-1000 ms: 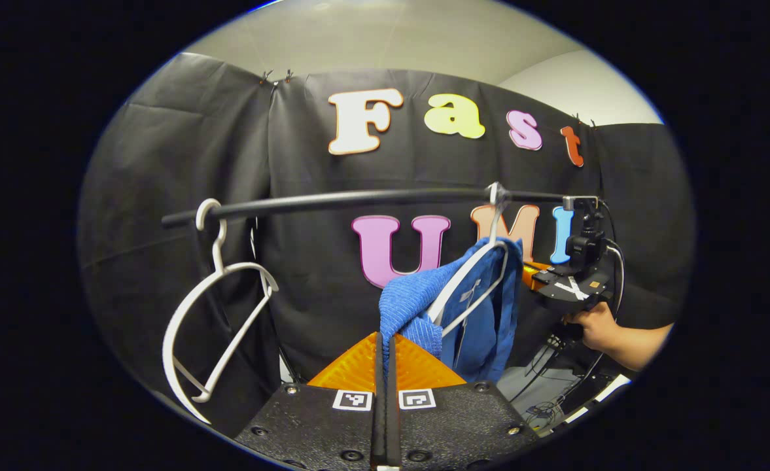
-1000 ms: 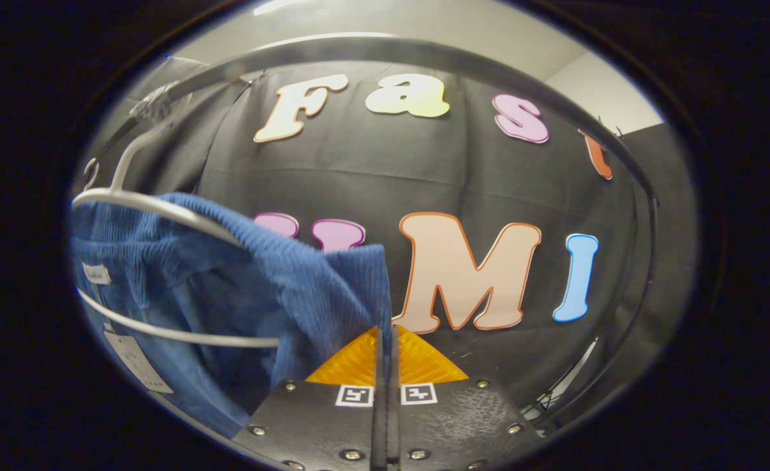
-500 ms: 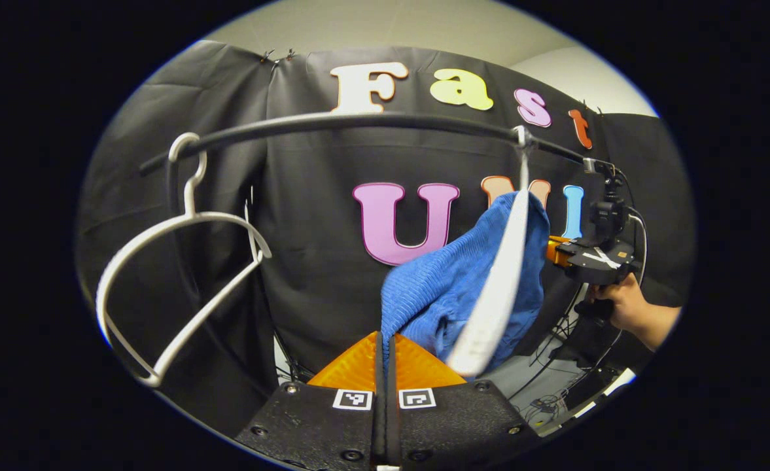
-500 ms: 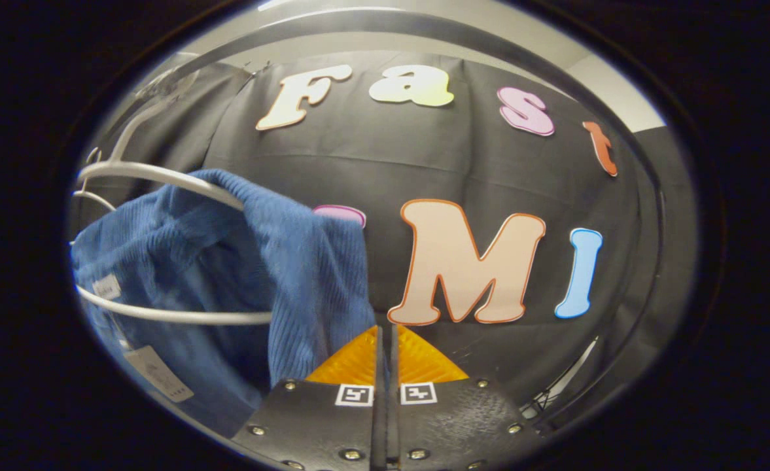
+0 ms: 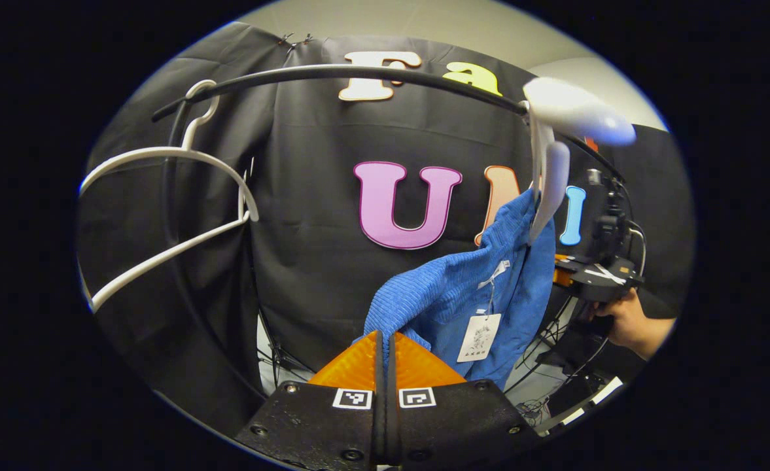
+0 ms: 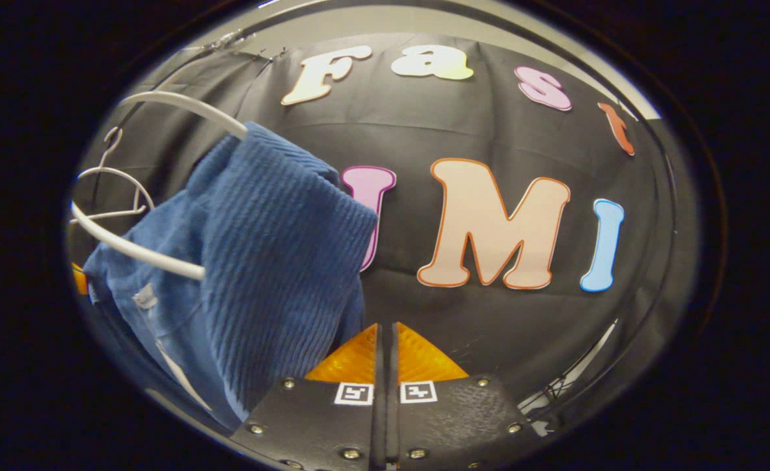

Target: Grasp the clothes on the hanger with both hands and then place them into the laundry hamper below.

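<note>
Blue ribbed knit, the garment (image 5: 463, 294) hung stretched between the two tools below a black rail (image 5: 358, 70). In the left gripper view its upper part was still caught against the white hanger (image 5: 545, 176) that hooked over the rail at the right, while a lower corner ran down to the left gripper (image 5: 385, 347), whose two fingers were pressed together with the cloth pinched between them at the tips. A white paper tag (image 5: 479, 337) dangled from the garment on a thin string, just to the right of those fingers.

In the right gripper view the same garment (image 6: 260, 261) draped over the curved arm of the white hanger (image 6: 182, 111) and fell towards the right gripper (image 6: 385, 347). Its fingers were closed together; the cloth met them at their left edge, but whether it was truly nipped between the tips I could not tell from this angle.

Farther off in the left gripper view, the right gripper (image 5: 594, 278) showed beyond the garment, held by a hand (image 5: 627, 324) at the right edge, with cables trailing beneath it.

A second white hanger (image 5: 162, 196), bare, hung tilted on the rail at the left, well apart from the garment. Behind everything stood the black cloth wall (image 5: 306, 196), with a pale ceiling above it.
</note>
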A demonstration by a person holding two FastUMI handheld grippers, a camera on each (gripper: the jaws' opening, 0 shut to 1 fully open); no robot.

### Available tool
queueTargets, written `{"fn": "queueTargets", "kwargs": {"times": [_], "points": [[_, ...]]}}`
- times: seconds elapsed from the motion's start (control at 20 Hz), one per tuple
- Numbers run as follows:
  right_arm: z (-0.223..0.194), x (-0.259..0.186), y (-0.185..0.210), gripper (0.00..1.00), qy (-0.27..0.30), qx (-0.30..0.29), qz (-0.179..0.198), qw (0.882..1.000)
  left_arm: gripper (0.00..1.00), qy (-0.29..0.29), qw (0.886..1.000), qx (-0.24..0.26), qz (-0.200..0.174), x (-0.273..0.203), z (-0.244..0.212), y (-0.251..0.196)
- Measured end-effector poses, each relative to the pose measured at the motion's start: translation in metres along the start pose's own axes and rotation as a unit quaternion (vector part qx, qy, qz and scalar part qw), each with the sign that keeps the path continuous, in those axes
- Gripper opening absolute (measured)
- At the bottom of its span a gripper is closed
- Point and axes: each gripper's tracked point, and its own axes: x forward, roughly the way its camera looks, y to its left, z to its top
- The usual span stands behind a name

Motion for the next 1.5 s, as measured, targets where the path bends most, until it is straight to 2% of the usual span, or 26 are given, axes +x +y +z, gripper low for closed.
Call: {"fn": "queueTargets", "kwargs": {"times": [0.05, 0.1, 0.15, 0.25, 0.45, 0.6, 0.8, 0.85, 0.95, 1.1, 1.2, 1.25, 1.5], "points": [[0.003, -0.012, 0.006, 0.01, -0.006, 0.002, 0.009, 1.000, 0.01, 0.000, 1.000, -0.004, 0.001, -0.001, 0.002, -0.002], [0.005, -0.020, 0.013, 0.13, -0.011, 0.001, 0.020, 1.000, 0.01, 0.000, 1.000, -0.007, 0.001, -0.002, 0.004, -0.003], [0.006, -0.026, 0.019, 0.13, -0.012, -0.001, 0.029, 1.000, 0.01, -0.001, 1.000, -0.008, 0.001, -0.003, 0.006, -0.003], [0.005, -0.036, 0.031, 0.46, -0.009, 0.007, 0.050, 0.999, 0.01, -0.008, 1.000, -0.003, 0.002, -0.006, 0.010, -0.002], [0.016, -0.052, 0.048, 0.48, -0.012, 0.061, 0.077, 0.995, 0.01, -0.012, 1.000, 0.005, 0.003, -0.008, 0.013, -0.002], [0.022, -0.066, 0.053, 0.48, -0.011, 0.098, 0.083, 0.992, 0.01, -0.012, 1.000, 0.002, 0.004, -0.010, 0.016, -0.006], [0.021, -0.054, 0.061, 0.49, -0.004, 0.105, 0.073, 0.992, 0.01, -0.016, 1.000, 0.005, 0.001, -0.011, 0.019, -0.010], [0.021, -0.046, 0.066, 0.53, -0.005, 0.103, 0.073, 0.992, 0.01, -0.016, 1.000, 0.006, 0.001, -0.012, 0.019, -0.009], [0.017, -0.028, 0.062, 0.49, 0.001, 0.087, 0.043, 0.995, 0.01, -0.016, 1.000, 0.006, 0.000, -0.013, 0.020, -0.010], [0.015, -0.007, 0.050, 0.50, -0.001, 0.089, 0.006, 0.996, 0.01, -0.015, 1.000, 0.002, -0.001, -0.014, 0.021, -0.010], [0.021, -0.005, 0.027, 0.19, -0.013, 0.090, -0.039, 0.995, 0.01, -0.020, 1.000, 0.001, 0.000, -0.014, 0.025, -0.010], [0.024, -0.003, 0.018, 0.03, -0.019, 0.086, -0.049, 0.995, 0.01, -0.024, 1.000, 0.000, 0.001, -0.013, 0.027, -0.009], [0.044, 0.017, -0.012, 0.01, -0.035, 0.084, -0.069, 0.993, 0.01, -0.037, 0.999, -0.010, 0.005, 0.002, 0.037, -0.004]]}}
